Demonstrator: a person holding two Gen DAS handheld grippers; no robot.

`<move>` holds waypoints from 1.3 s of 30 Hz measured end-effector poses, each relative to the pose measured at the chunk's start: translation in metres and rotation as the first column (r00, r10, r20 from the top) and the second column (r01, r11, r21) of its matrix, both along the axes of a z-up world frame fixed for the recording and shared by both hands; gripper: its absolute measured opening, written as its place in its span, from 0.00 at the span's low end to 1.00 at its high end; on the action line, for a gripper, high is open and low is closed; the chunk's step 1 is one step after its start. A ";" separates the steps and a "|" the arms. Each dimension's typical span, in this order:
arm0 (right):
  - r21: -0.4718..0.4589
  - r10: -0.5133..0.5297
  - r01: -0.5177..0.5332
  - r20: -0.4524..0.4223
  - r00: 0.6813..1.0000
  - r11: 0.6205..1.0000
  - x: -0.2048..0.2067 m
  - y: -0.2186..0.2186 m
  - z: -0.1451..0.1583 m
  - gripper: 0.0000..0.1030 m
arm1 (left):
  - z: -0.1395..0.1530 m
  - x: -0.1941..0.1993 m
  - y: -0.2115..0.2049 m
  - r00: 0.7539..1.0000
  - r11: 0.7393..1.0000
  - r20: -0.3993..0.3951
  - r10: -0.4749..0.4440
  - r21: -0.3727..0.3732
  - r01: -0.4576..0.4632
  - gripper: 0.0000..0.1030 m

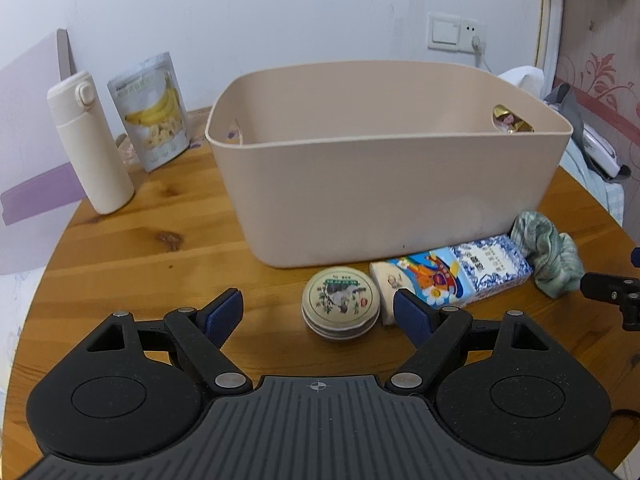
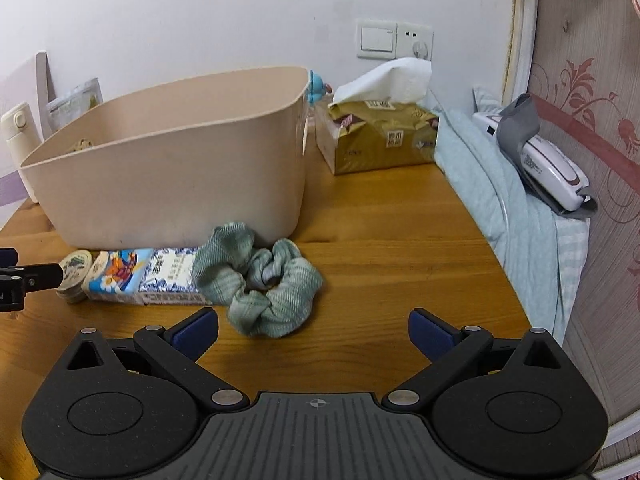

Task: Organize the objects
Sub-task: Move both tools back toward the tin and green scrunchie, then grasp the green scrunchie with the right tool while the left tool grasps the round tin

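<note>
The inside of the pink bin [image 1: 384, 168] is mostly hidden by its tall front wall, so what lies in it is hard to tell; only a bit of something tan peeks over the rim in the right wrist view. Through the bin's side handle hole a gold bit shows. The banana snack bag [image 1: 150, 110] and the white bottle [image 1: 90, 144] stand on the wooden worktop [image 1: 160, 256] to the left of the bin, and in the right wrist view the bin covers most of them. A small blue thing [image 2: 316, 86] behind the bin is too hidden to name. In front of the bin lies a row of small things that touch one another: a round tin [image 1: 340, 308] with a flower picture on its lid, a pack of tissues [image 1: 456, 274] with bright cartoon and blue prints, and a soft green scrunchie [image 2: 260, 280], all bunched up. A gold tissue box [image 2: 380, 136] sits to the right of the bin. The left tongs [image 1: 318, 312] are spread wide and hold nothing; the right tip is just in front of the tin and the tissue pack. The right tongs [image 2: 314, 334] are spread wide too, empty, low over the worktop just in front of the scrunchie.
</note>
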State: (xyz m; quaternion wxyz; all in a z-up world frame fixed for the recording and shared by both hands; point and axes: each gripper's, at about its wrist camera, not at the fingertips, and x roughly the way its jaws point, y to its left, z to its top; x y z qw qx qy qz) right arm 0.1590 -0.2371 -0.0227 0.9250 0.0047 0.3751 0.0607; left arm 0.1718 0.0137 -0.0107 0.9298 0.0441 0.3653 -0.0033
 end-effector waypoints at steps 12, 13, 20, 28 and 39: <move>0.012 0.030 -0.029 -0.050 0.998 1.000 0.007 0.006 -0.020 1.00 | -0.021 0.011 0.002 0.998 1.000 -0.062 0.004 -0.016 -0.005 0.81; 0.010 0.033 -0.032 -0.052 0.998 0.999 0.009 0.007 -0.021 1.00 | -0.022 0.013 0.002 0.998 1.000 -0.066 0.006 -0.017 -0.008 0.81; -0.003 0.045 -0.045 -0.062 0.997 0.999 0.018 0.013 -0.028 1.00 | -0.030 0.025 0.006 0.996 1.000 -0.093 0.014 -0.016 -0.016 0.81; -0.034 0.056 -0.058 -0.054 0.997 0.998 0.029 0.021 -0.029 1.00 | -0.036 0.035 0.008 0.994 0.999 -0.113 -0.005 -0.033 0.002 0.84; -0.060 0.078 -0.080 -0.035 0.996 0.995 0.038 0.034 -0.031 1.00 | -0.039 0.041 0.015 0.993 0.998 -0.119 -0.011 -0.056 0.004 0.88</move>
